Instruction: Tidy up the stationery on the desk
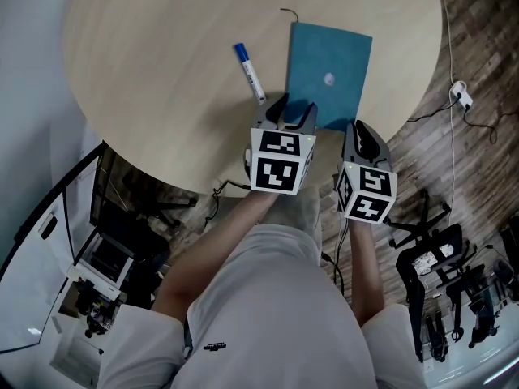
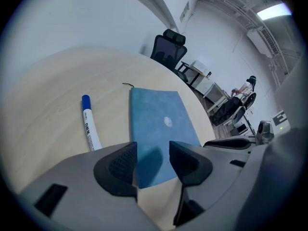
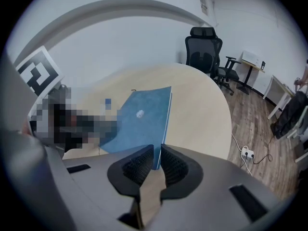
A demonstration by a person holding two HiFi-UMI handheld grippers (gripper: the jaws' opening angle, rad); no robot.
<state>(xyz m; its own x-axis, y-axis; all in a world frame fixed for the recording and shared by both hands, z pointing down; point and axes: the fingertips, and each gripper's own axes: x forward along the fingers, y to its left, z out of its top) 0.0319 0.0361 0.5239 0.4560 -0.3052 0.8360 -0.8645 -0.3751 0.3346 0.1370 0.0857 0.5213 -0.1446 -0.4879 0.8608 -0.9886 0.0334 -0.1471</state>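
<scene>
A blue notebook point(image 1: 328, 71) lies flat on the round bench point(image 1: 162, 71) at upper centre, with a marker point(image 1: 250, 73) just left of it. My left hand-held gripper point(image 1: 293, 110) hovers wide over the notebook's near edge, likely to grasp it. My right hand-held gripper point(image 1: 362, 133), nearly closed and empty, sits by its lower right corner.

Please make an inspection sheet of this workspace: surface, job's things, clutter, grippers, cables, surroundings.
Surface: round light-wood table.
Job's things: blue notebook lying flat; marker with blue cap beside it, apart, at its left in the head view.
Clutter: nothing seen on the table.
Grippers: left gripper, jaws apart above the notebook's near edge, holding nothing; right gripper, jaws almost together at the notebook's near corner, grip cannot be told.
Cables: white cable with power strip on the floor.
Surroundings: wooden floor; black office chair behind the table.
</scene>
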